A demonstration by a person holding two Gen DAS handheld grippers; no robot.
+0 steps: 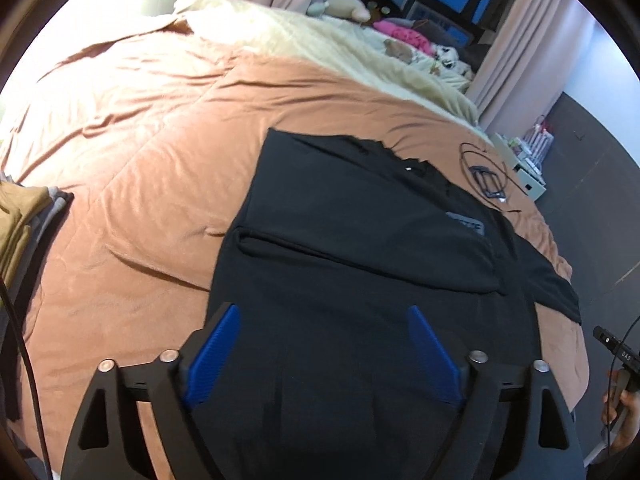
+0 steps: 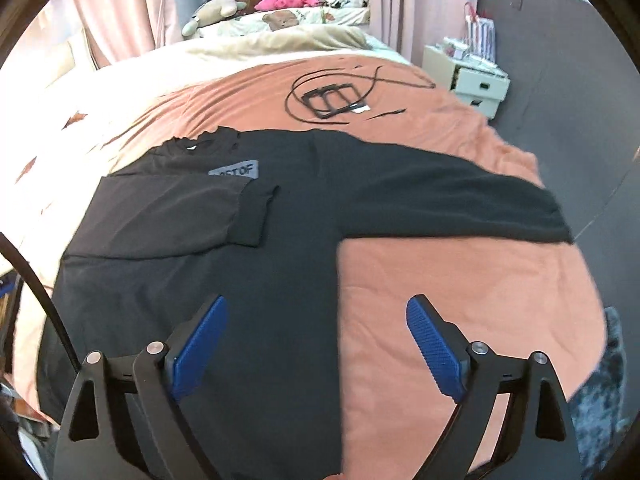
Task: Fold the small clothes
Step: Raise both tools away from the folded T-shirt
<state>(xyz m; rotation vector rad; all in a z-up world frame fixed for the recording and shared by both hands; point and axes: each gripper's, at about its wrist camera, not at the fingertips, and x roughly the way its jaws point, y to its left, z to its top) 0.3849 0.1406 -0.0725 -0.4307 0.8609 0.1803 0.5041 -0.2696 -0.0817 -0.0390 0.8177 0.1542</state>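
A black long-sleeved shirt lies flat on the orange bedspread. Its left sleeve is folded across the chest, just below a grey logo patch. Its right sleeve stretches out sideways to the right. My left gripper is open and empty, hovering over the shirt's lower body. My right gripper is open and empty, above the shirt's right hem edge, with its right finger over bare bedspread.
A coiled black cable with black frames lies on the bed beyond the collar. A stack of folded clothes sits at the left. Plush toys are piled at the head, and a white drawer box stands on the floor to the right.
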